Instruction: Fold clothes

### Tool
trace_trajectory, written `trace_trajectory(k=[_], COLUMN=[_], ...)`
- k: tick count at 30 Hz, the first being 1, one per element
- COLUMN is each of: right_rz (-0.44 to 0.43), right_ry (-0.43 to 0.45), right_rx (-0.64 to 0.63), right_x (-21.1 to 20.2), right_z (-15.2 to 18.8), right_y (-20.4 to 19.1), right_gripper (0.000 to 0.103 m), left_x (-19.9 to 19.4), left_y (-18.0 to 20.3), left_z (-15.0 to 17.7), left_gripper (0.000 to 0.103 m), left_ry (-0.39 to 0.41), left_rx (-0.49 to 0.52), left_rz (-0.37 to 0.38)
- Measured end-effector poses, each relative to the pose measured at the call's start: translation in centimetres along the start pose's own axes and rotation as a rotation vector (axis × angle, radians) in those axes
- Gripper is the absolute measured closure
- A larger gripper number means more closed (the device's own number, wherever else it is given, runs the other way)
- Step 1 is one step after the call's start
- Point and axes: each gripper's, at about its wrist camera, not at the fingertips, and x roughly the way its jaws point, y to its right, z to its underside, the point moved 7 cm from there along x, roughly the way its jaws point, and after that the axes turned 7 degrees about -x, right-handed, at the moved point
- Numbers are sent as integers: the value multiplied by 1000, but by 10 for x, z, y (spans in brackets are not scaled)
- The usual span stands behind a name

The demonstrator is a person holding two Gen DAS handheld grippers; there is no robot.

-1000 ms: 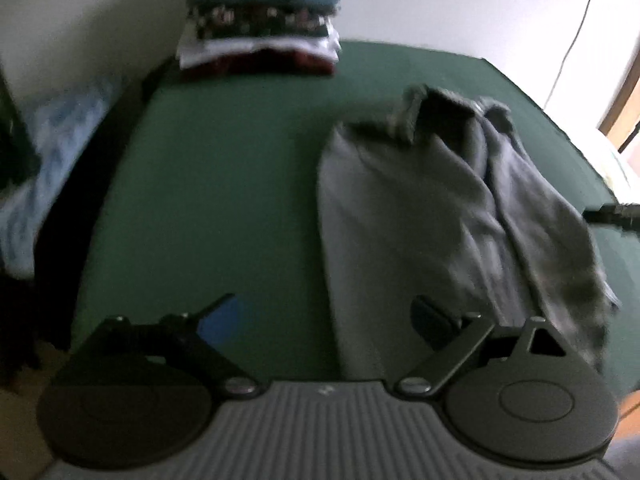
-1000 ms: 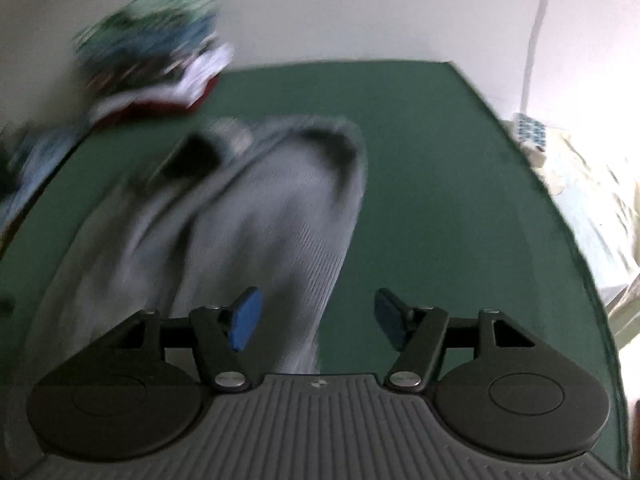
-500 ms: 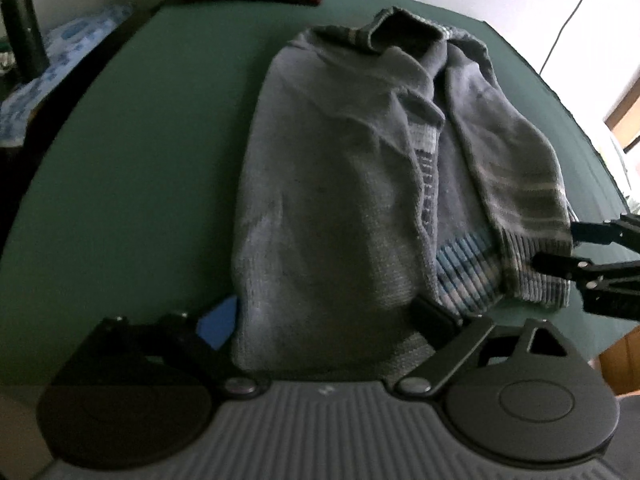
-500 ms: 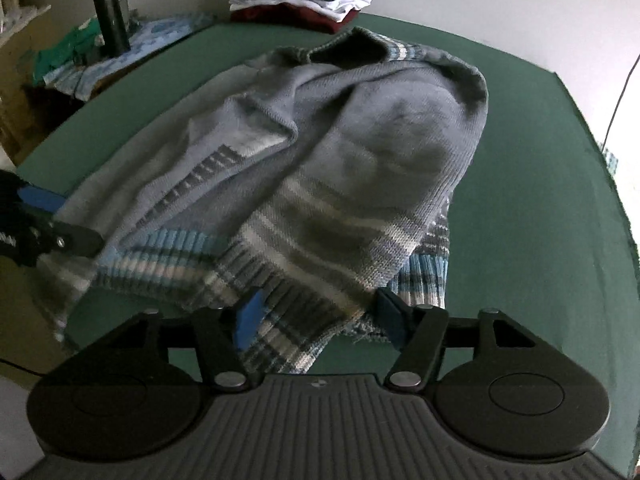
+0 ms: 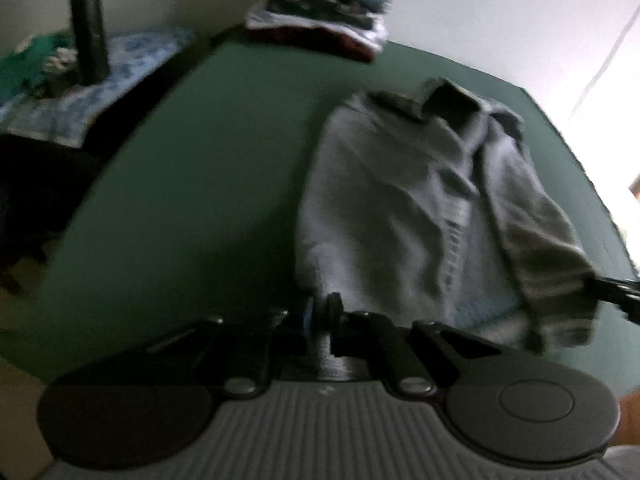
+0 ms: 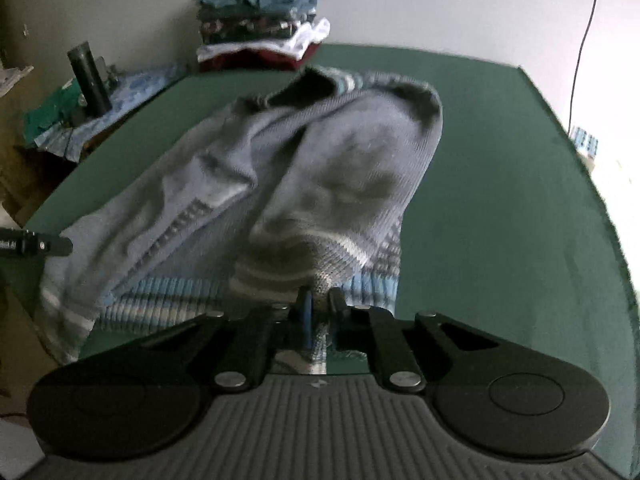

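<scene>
**Both grippers closed on the sweater's near hem**

We found the grey sweater point(image 6: 320, 184) lying lengthwise on the green table point(image 6: 500, 168), collar far, striped hem near. The right gripper point(image 6: 319, 308) had just closed, pinching the near right hem. The left gripper point(image 5: 320, 312) had just closed, pinching the near left corner. Folded clothes point(image 6: 260, 20) were stacked at the far edge.

A room at home, where I work; green-covered counter point(image 6: 500, 152); stack of folded clothes point(image 6: 260, 20) against a plain wall point(image 6: 440, 0); cluttered side table point(image 6: 120, 92).
</scene>
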Motion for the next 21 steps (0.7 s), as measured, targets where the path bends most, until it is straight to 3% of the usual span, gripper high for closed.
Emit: trace_trajectory(k=[6,8,13,21], right_rz=[-43,15,147,329], right_ry=[82,120,112,177], right_rx=[152,169,207,387], right_x=[-23,-29,-21,-4], right_z=[-28,-38,-54,-112], right_y=[33,50,100,199], right_gripper=[95,95,95,95], left_x=[-5,-7,-3,12], left_y=[-10,-11,-22,-44], left_z=[-30,-44,-98,-222], left_gripper=[102,102,102,102], left_ry=[64,99,180,326], left_rx=[-13,7,18,11], left_rz=[-29,-51,-100,-181])
